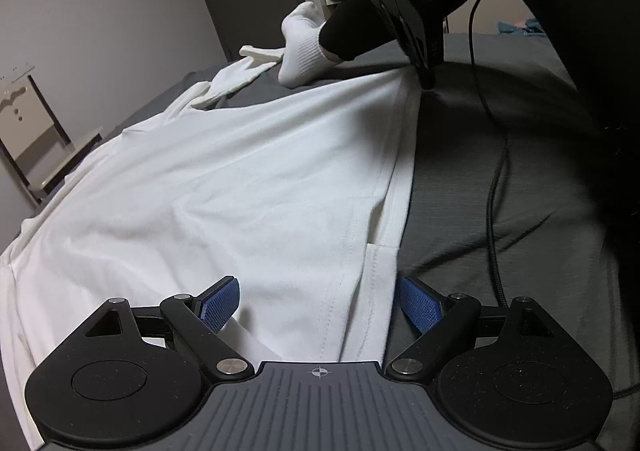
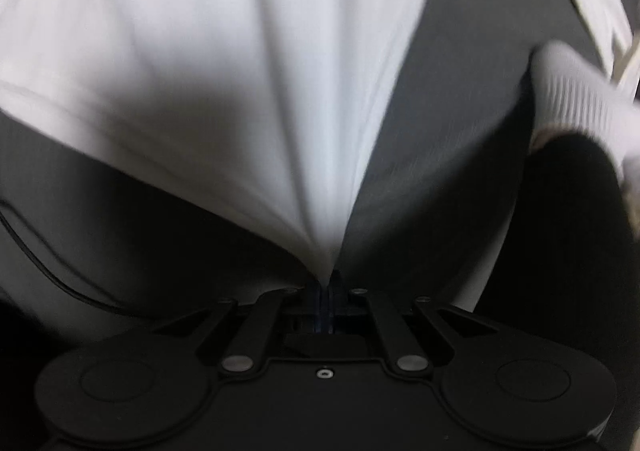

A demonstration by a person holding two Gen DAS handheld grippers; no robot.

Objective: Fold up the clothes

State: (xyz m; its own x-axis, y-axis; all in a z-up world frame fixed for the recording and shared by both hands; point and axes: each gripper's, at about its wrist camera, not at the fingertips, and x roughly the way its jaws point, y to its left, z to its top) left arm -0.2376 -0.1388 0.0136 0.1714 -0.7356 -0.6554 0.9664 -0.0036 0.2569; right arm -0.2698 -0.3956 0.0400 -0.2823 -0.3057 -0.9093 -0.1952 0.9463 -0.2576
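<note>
A bed with a dark grey cover (image 1: 500, 191) carries everything. A white garment (image 1: 240, 179) lies spread across it from 7 to 12 o'clock, its hemmed edge running down the middle. A black cable (image 1: 494, 187) trails over the bare cover at 3 o'clock. A foot in a white sock (image 1: 300, 47) rests on the cover at 12 o'clock, beside another white cloth (image 1: 236, 79).

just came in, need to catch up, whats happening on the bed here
A person is folding a white shirt on a grey bed with two handheld grippers. The right gripper is shut on a corner of the shirt, pulling it taut. The left gripper is open with its blue pads on either side of the near hem. The person's foot in a white sock rests beside it.
</note>
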